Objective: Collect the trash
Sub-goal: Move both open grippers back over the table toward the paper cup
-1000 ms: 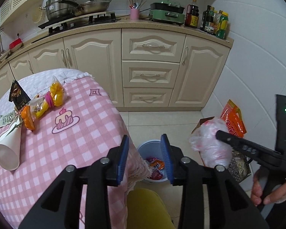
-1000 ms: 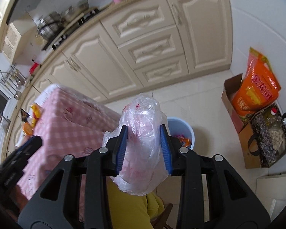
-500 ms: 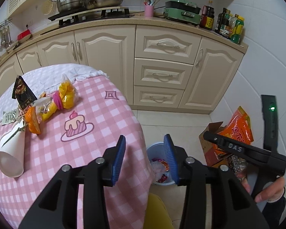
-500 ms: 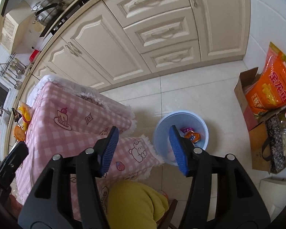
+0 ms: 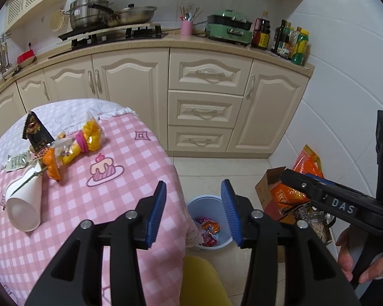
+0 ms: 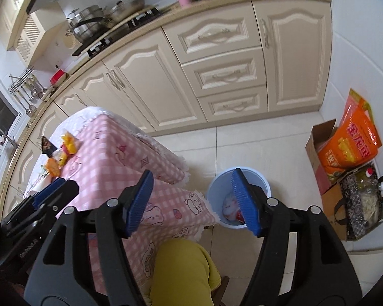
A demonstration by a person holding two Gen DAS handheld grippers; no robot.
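— Both pairs of jaws stand apart with nothing between them. The right gripper [image 6: 194, 199] has just been opening, wide now, hanging above the blue bin [image 6: 212, 191]; the left gripper [image 5: 192, 210] has been easing open too, about half spread.

— And the clear plastic bag [image 6: 228, 207]?

— Crumpled inside the bin, at about five o'clock from the table's corner, beside the wrappers [image 5: 209, 228] there.

— So what's next?

— More trash, I'd judge. On the pink checked tablecloth [image 5: 130, 168], at ten o'clock from the left gripper, lie a tipped paper cup [image 5: 25, 204], an orange-and-yellow wrapper bundle [image 5: 74, 148] and a dark packet [image 5: 35, 131].

— How to take them well?

— Come down over one piece with jaws spread, pinch the crinkly film at its bunched middle, and lift clear of the cloth so it doesn't drag.
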